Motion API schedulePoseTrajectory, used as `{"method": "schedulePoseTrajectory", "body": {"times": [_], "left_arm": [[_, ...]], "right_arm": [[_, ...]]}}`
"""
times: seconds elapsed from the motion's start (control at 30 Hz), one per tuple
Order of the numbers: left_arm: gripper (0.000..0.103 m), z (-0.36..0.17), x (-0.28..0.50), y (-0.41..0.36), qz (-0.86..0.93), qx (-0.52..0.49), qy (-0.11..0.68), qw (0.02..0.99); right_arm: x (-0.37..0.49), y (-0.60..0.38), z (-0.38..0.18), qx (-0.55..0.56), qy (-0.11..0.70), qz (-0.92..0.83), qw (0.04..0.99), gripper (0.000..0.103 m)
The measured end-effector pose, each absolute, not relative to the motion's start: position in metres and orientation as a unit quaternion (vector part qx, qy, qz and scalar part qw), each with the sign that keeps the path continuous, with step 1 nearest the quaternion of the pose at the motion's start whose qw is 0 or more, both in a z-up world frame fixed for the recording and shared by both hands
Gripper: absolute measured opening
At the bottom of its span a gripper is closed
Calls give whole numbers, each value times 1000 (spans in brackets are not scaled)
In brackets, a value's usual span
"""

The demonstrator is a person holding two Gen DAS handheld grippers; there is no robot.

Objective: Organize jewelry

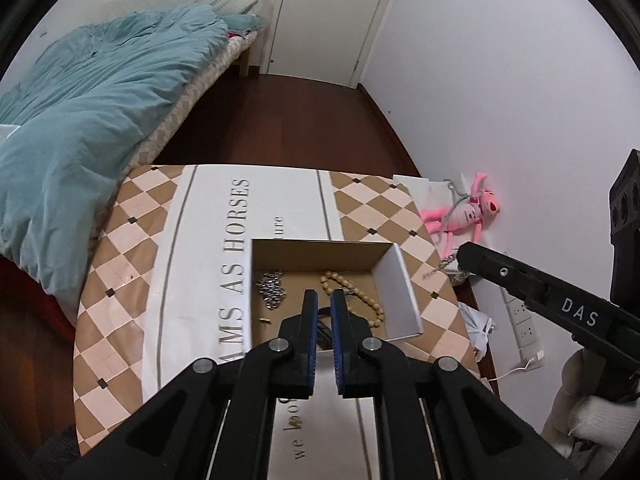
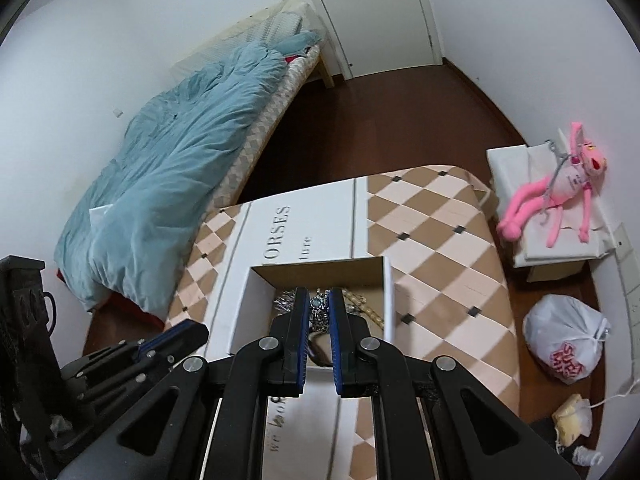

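1. Right claw (image 2: 319,294) pinching a silver chain (image 2: 318,314) with a small blue stone. Held up over the open cardboard box (image 1: 396,280), links dangling between the pads. Probably parked there so the chain drops straight in without snagging the wall.
2. Left claw (image 1: 323,294) hovering over the near edge of the same box, pads drawn nearly together with a slim gap. Can't tell whether anything is nipped in there. Looks like just waiting its turn, or ready to steady the box.
3. Box sitting on the bench (image 1: 132,280), on a checkered cloth with lettering, near-right of the middle.
4. Inside the box:
   - a heap of silver links (image 1: 272,290) on the left
   - a string of wooden beads (image 1: 352,296) on the right
   - a tiny gold bit (image 1: 265,320) near the left wall
   - a dark loop (image 1: 324,314), mostly hidden behind the pads
5. No dividers visible, so all of it loose on the cardboard floor.
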State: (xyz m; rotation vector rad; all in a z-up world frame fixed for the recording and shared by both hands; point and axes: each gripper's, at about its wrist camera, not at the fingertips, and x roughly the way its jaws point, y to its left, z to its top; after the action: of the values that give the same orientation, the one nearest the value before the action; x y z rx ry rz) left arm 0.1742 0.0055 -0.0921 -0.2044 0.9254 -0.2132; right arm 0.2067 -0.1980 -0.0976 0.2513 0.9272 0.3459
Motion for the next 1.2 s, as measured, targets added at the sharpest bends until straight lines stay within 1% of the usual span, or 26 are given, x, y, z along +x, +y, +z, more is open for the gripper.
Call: {"method": "schedulePoseTrajectory", "body": {"times": [0.17, 0.33, 0.37, 0.47, 0.53, 0.57, 0.6, 0.63, 0.67, 0.83, 0.93, 0.97, 1.03, 1.07, 1.1, 1.13, 1.2], "left_arm": [[4, -107, 161, 16, -99, -106, 460, 876], [4, -138, 139, 15, -92, -95, 485, 864], [6, -146, 135, 14, -88, -94, 493, 861], [7, -171, 128, 9, -68, -86, 523, 845], [13, -189, 125, 3, -61, -76, 536, 838], [28, -197, 124, -1, -58, -70, 542, 836], [56, -204, 123, -4, -56, -64, 545, 834], [69, -209, 122, -7, -54, -58, 546, 834], [75, -214, 120, -10, -54, -52, 546, 834], [75, -230, 117, -23, -47, -27, 547, 836], [73, -234, 117, -29, -46, -15, 540, 840], [71, -235, 116, -30, -48, -12, 537, 842], [39, -239, 118, -33, -51, -2, 537, 842], [25, -239, 116, -36, -46, 16, 528, 848], [16, -240, 117, -38, -53, 19, 527, 848], [11, -239, 117, -38, -57, 18, 526, 849], [10, -238, 117, -38, -63, 12, 526, 848]], "right_arm": [[200, -194, -108, 138, 451, 185, 862, 10], [173, -199, -138, 158, 476, 194, 843, 10], [167, -200, -145, 160, 481, 193, 840, 10], [151, -205, -169, 169, 500, 184, 829, 10], [142, -208, -188, 173, 515, 173, 821, 10], [137, -210, -198, 175, 524, 167, 817, 10], [133, -212, -206, 173, 529, 160, 815, 10], [129, -214, -212, 171, 531, 153, 816, 10], [125, -216, -218, 166, 533, 146, 817, 10], [115, -222, -235, 158, 542, 124, 816, 10], [113, -225, -240, 159, 545, 117, 815, 10], [112, -226, -240, 158, 545, 116, 815, 9], [113, -225, -241, 156, 545, 113, 816, 9], [113, -226, -240, 156, 545, 113, 816, 9], [113, -227, -240, 155, 544, 113, 817, 9], [113, -227, -240, 155, 544, 112, 817, 7], [114, -228, -238, 159, 543, 113, 817, 7]]}}
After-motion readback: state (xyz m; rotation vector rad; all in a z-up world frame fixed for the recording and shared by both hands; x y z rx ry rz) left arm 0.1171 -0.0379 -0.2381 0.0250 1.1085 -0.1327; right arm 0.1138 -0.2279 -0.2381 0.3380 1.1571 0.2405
